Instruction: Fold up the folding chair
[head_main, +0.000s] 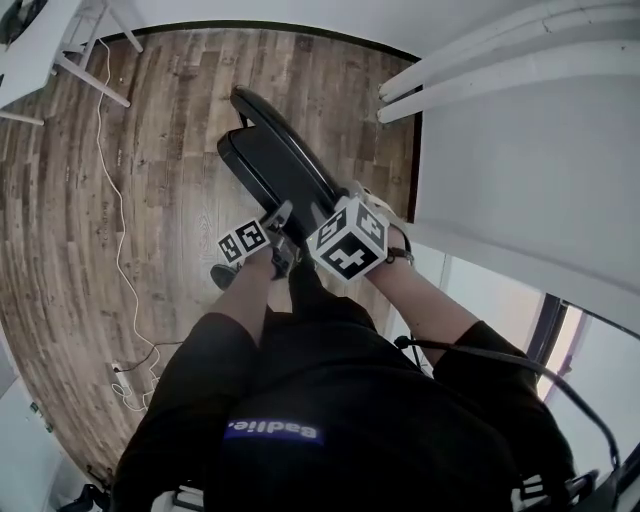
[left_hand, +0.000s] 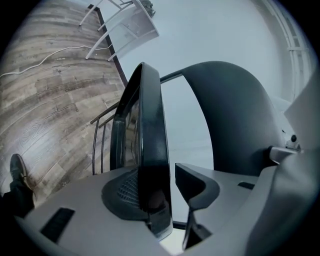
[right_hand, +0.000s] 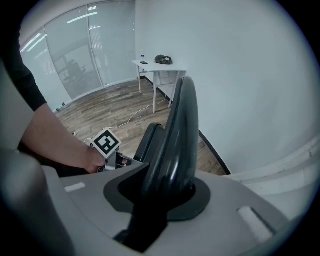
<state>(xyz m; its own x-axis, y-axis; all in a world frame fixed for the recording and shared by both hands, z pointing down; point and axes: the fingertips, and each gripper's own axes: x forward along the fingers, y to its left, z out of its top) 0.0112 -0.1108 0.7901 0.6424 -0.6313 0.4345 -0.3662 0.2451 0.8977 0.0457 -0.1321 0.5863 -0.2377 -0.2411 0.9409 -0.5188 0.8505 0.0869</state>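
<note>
We see a glossy black folding chair (head_main: 285, 160) on a floor (head_main: 170, 110) of brown-grey wood-grain planks. The left gripper (left_hand: 167, 195) and right gripper (right_hand: 160, 192) are light grey with dark pads, and their cubes are white with black square markers. The table (head_main: 30, 55) at upper left is white. The shirt (head_main: 350, 400) is black with a blue label (head_main: 272, 431).

Right of chair (head_main: 268, 168): wall (head_main: 500, 170) close; left: open floor (head_main: 170, 150), cable (head_main: 121, 240) trailing.

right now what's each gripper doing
left gripper: open, folding chair edge between its jaws, not clamped
right gripper: shut on the folding chair
</note>
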